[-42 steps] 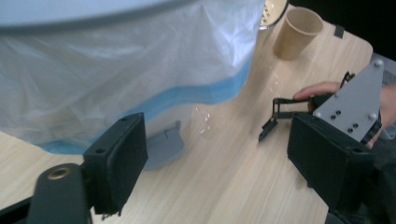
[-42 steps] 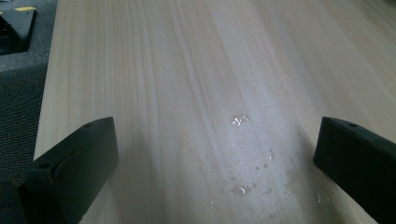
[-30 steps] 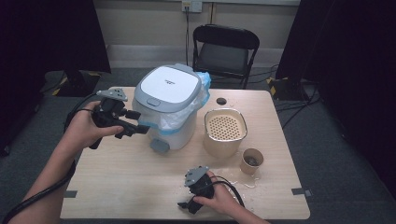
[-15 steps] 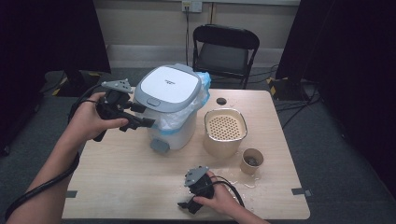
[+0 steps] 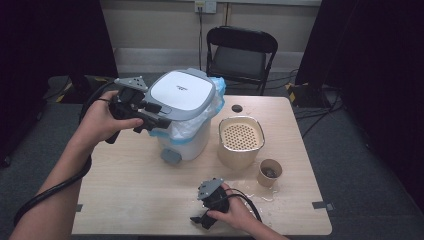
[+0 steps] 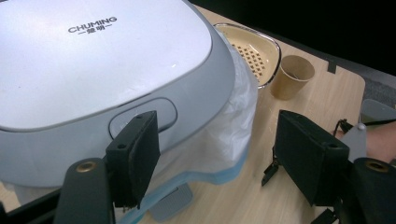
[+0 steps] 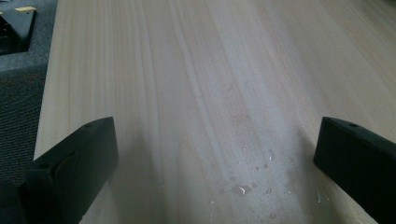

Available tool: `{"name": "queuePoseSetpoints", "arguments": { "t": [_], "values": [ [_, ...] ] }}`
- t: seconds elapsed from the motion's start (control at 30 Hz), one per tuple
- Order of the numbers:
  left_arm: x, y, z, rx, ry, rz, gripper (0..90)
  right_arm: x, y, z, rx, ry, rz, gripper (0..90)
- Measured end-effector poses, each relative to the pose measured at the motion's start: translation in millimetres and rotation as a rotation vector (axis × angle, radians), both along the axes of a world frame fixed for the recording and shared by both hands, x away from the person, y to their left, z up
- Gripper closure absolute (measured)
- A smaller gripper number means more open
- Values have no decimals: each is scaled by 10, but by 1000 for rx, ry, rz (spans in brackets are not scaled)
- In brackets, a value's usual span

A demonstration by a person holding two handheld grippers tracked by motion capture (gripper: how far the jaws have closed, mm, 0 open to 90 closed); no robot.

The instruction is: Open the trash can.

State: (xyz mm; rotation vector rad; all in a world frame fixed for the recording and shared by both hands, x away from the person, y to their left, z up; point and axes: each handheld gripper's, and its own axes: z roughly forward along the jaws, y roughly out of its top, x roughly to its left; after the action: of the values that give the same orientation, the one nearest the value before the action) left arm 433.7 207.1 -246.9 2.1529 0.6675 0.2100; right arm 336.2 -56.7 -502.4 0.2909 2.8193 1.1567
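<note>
- The left gripper [image 6: 210, 154] stood wide open, holding nothing, one jaw just before the button [image 6: 142, 115] on the bin's lid [image 5: 182, 92].
- The button lay at about eleven o'clock from the jaws; the left hand was far nearer.
- The right gripper [image 5: 200, 218], also open and empty, rested on the table [image 5: 125, 190].
- One bin [image 5: 186, 132], one strainer bowl [image 5: 241, 140], one paper cup [image 5: 269, 172].

A recording studio is showing: black curtains [image 5: 55, 35] are hanging around the worktop [image 5: 130, 200] (folding chair [image 5: 241, 52] behind it).
</note>
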Motion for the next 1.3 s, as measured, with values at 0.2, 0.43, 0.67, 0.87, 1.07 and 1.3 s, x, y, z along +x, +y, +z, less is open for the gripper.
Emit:
{"name": "queuePoseSetpoints", "arguments": {
  "t": [0.2,0.43,0.67,0.87,1.07,1.3],
  "values": [
    [118,-42,-39,17,-10,18,289,-1,0,0,0,1,-1,0],
    [145,-82,-45,29,-11,22,244,-1,-1,0,0,1,0,0],
    [139,-76,-7,77,-32,38,472,0,-1,0,0,0,0,0],
    [174,-41,4,75,-22,80,629,1,-1,0,0,-1,1,0],
    [188,-46,14,90,-23,111,735,0,-1,0,0,-1,1,0],
    [199,-39,2,99,-20,149,842,-1,-1,0,-1,0,0,0]
  ]
}}
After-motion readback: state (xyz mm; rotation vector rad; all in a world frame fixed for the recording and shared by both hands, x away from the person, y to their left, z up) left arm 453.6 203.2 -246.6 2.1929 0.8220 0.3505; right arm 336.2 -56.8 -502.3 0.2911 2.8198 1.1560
